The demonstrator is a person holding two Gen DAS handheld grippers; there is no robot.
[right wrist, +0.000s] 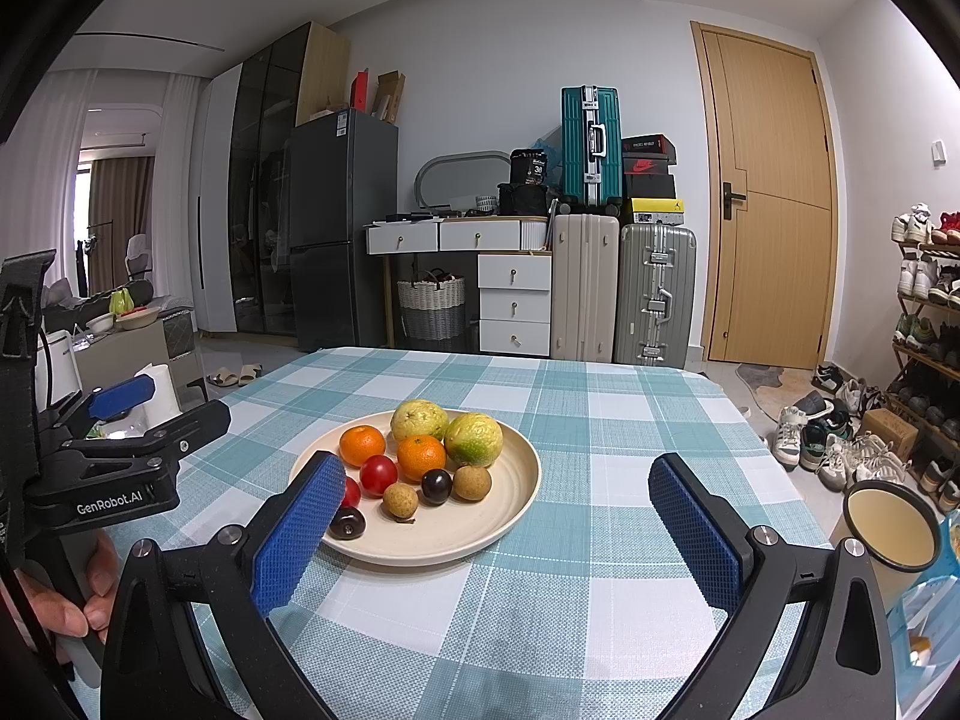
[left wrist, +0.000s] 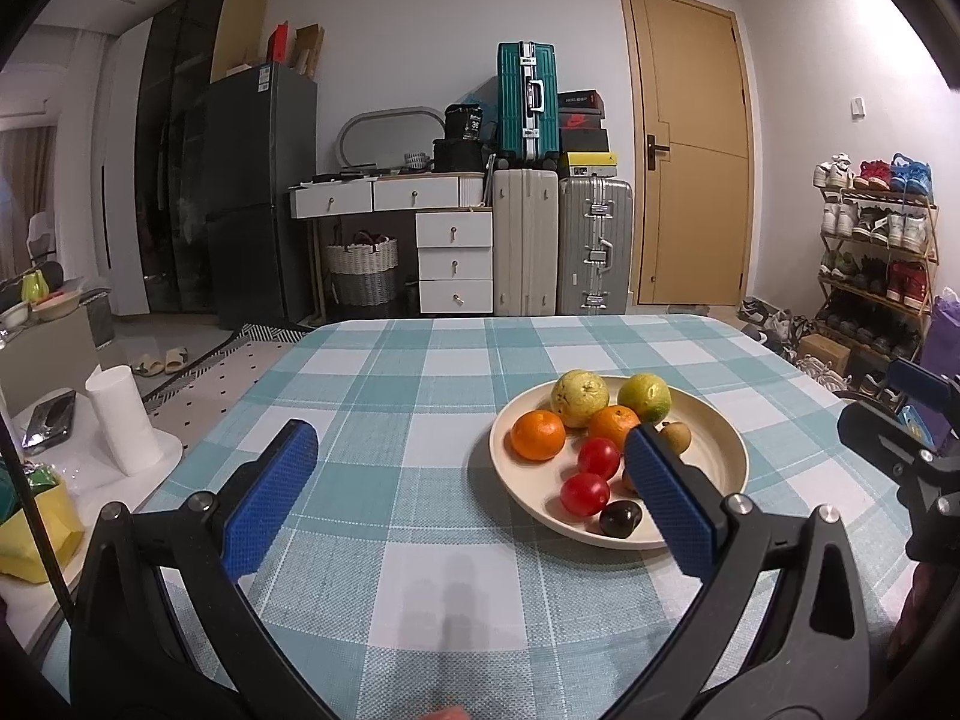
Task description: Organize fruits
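A cream plate stands on the checked tablecloth and also shows in the left wrist view. It holds a yellow guava, a green-yellow citrus, two oranges, two red tomatoes, two brown longans and two dark plums. My left gripper is open and empty, near the plate's left side, its right finger in front of the plate. My right gripper is open and empty, level with the plate's near side, its left finger overlapping the plate's left rim.
The checked table has a cream mug and a plastic bag at its right edge. A white side table with a paper roll stands to the left. Suitcases, drawers, a fridge and a shoe rack line the room behind.
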